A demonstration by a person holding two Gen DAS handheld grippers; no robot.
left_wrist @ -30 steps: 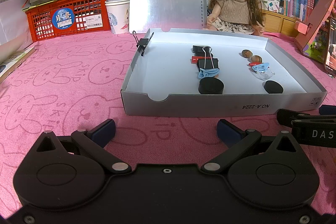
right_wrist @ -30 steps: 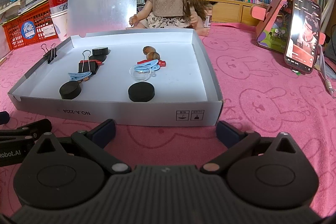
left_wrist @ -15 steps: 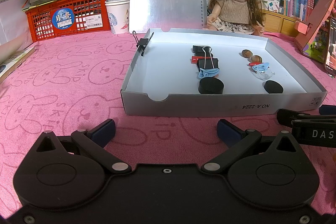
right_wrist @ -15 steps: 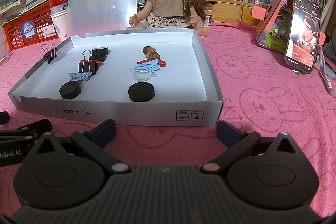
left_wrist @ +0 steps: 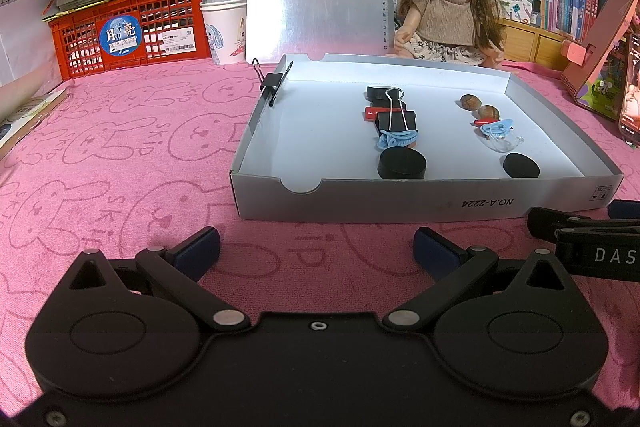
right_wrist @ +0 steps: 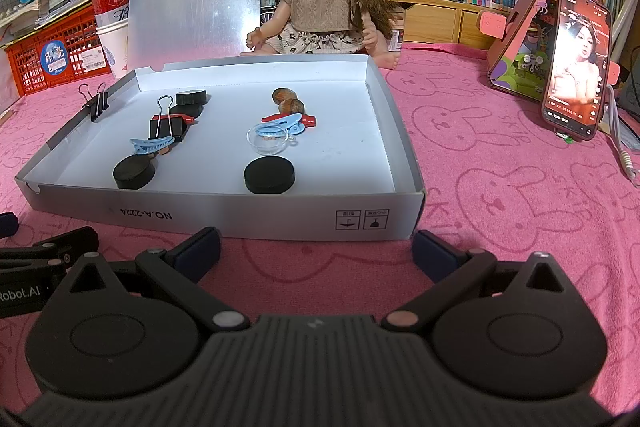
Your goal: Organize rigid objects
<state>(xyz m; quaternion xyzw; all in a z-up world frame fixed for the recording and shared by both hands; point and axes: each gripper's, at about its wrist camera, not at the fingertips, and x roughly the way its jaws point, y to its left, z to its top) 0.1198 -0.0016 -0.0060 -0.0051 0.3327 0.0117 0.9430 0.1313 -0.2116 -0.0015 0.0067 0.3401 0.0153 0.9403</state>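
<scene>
Progress, judged: sorting looks well along. All small items inside shallow box [left_wrist: 400, 205], in two rows.
Left row: black discs, binder clip [left_wrist: 394, 119], blue clip.
Right row: nuts [right_wrist: 289, 100], blue clip, clear ring, black disc [right_wrist: 269, 174].
One binder clip [left_wrist: 272, 83] clamped on box's left wall, possibly left to handle.
Left tool [left_wrist: 316, 247] wide, empty, on worktop near edge.
Right tool [right_wrist: 316, 247] wide, empty.
Room: pink worktop bare left of box; phone [right_wrist: 576, 65] and stand crowd right.
</scene>
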